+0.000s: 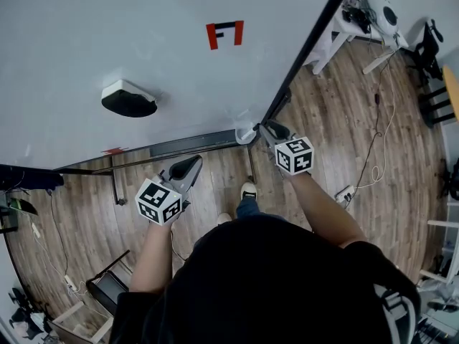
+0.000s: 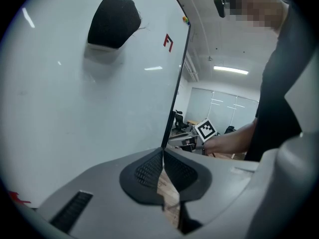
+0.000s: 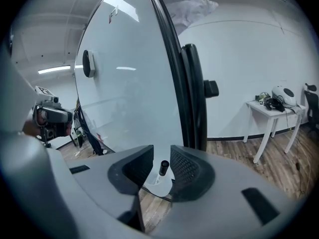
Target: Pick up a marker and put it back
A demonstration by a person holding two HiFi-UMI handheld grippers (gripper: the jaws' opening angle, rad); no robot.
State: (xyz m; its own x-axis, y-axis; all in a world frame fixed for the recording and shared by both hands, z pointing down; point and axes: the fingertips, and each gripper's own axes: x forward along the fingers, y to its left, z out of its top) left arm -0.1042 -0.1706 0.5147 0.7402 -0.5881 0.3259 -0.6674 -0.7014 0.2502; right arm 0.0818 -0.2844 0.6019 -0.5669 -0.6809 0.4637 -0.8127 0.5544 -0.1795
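The right gripper (image 3: 160,152) has its fingers (image 3: 185,167) wide apart. They hold nothing. The marker (image 3: 163,168) shows in the gap between them, just in front of the tips. No finger touches it. The marker has a black cap on top and stands up in a little white holder (image 3: 158,185). The holder sits at the bottom corner of the whiteboard (image 3: 129,83), just below the fingers.

Right behind the marker is the black frame (image 3: 172,68) at the edge of the whiteboard. It goes up and away from the fingers.

The left gripper (image 2: 163,153) has its fingers (image 2: 182,176) shut together, tip to tip. Nothing is between them. They point at the whiteboard, well away from the marker. The marker is off to the right of these fingers, over by the right gripper.

High above the left fingers, a dark eraser (image 2: 113,21) sticks on the whiteboard. Farther right of it is a small red mark (image 2: 168,42).

Under both grippers is a brown wood floor (image 1: 344,106). One shoe (image 1: 248,190) of the person shows between the two arms. Far to the right of the right fingers, by the wall, stands a white bench (image 3: 271,111) with some things on top.
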